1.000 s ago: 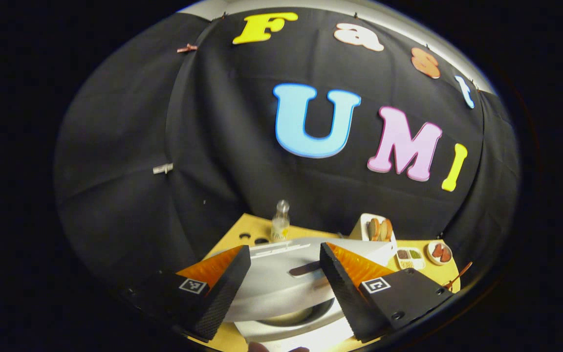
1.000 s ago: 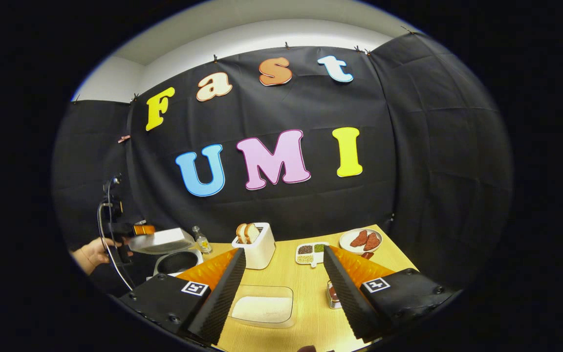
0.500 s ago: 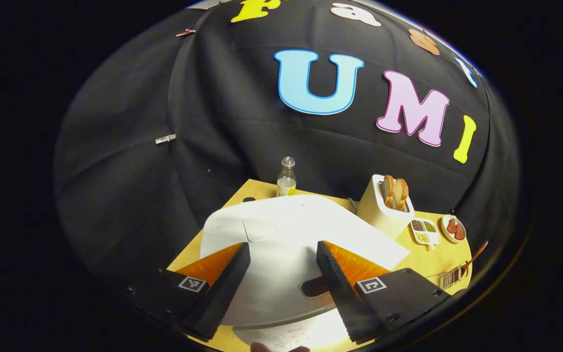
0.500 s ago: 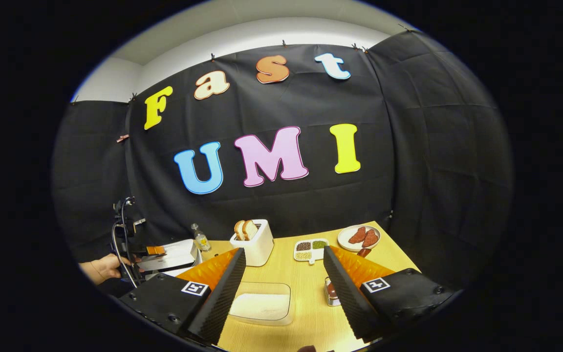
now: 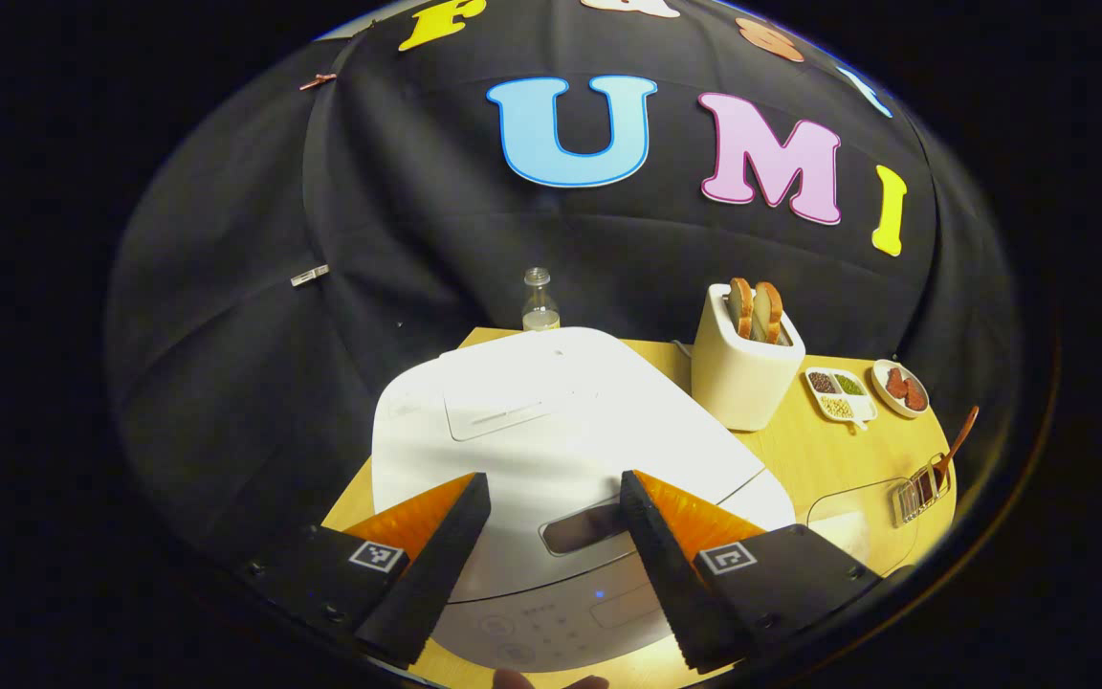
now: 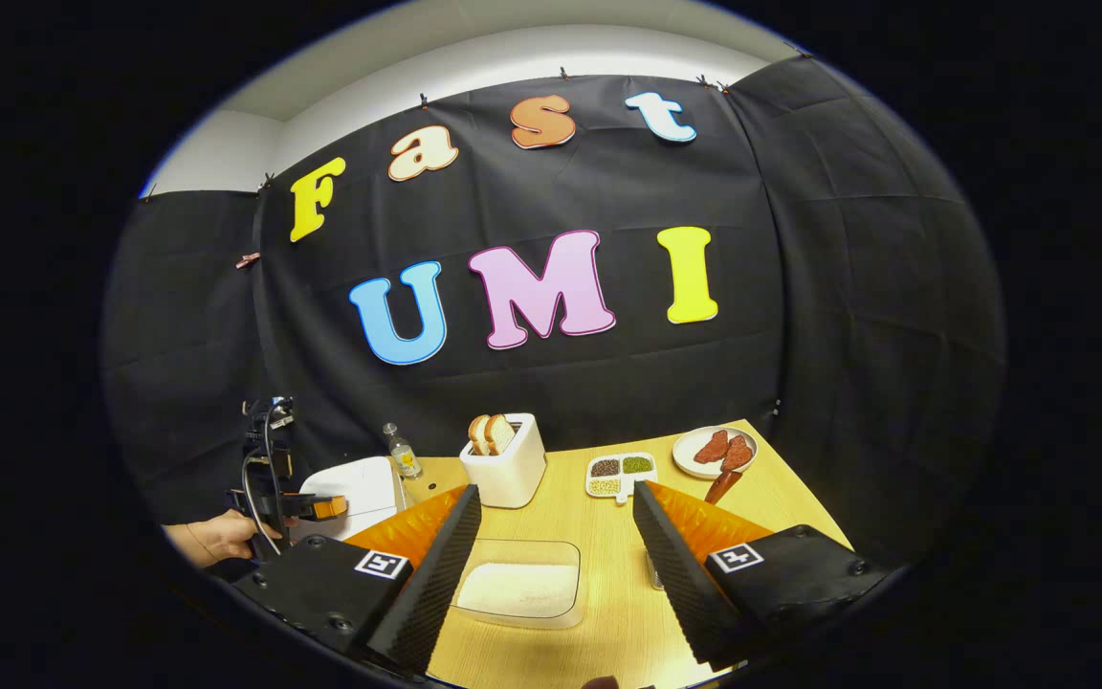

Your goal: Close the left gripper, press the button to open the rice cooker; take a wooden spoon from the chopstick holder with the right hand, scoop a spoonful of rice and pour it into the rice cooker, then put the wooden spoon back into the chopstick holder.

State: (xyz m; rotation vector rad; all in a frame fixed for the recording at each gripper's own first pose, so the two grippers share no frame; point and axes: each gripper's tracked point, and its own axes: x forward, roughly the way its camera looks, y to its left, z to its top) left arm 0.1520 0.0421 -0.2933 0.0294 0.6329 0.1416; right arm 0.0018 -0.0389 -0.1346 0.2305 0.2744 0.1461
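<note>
At the left end of the light wooden bench (image 6: pixel 608 612), the white, rounded rice cooker (image 5: pixel 551 421) now has its lid fully down. A second ago the lid stood raised over the open pot, and half a second ago it was halfway down. In the right gripper view, a hand (image 6: pixel 216 536) holds the left gripper (image 5: pixel 554 478) just over the cooker's front. Its two fingers are apart, hold nothing, and frame the dark oblong button (image 5: pixel 584 526) on the front of the lid.

Behind the cooker, by the back edge, stand a small clear glass bottle (image 5: pixel 539 299) and a cream toaster (image 5: pixel 742 383) with two bread slices. Near the front edge, at mid-bench, the clear shallow tray of white rice (image 6: pixel 522 586) lies between the spread fingers of the right gripper (image 6: pixel 556 490). That gripper hovers above the tray, touching nothing, and has hardly moved over the second.

Further right are a white divided dish of beans (image 5: pixel 840 394) and a white plate of reddish slices (image 5: pixel 900 388). The wire chopstick holder (image 5: pixel 919 488) stands by the right edge, with the brown wooden spoon (image 5: pixel 958 442) leaning in it.

With the lid shut and the spoon in its holder, I judge that either the scoop is already done and the cooker has been closed up, or the scene has been reset. The frames do not show whether rice went in. If the task starts over, the left fingers must close before pressing the button.
</note>
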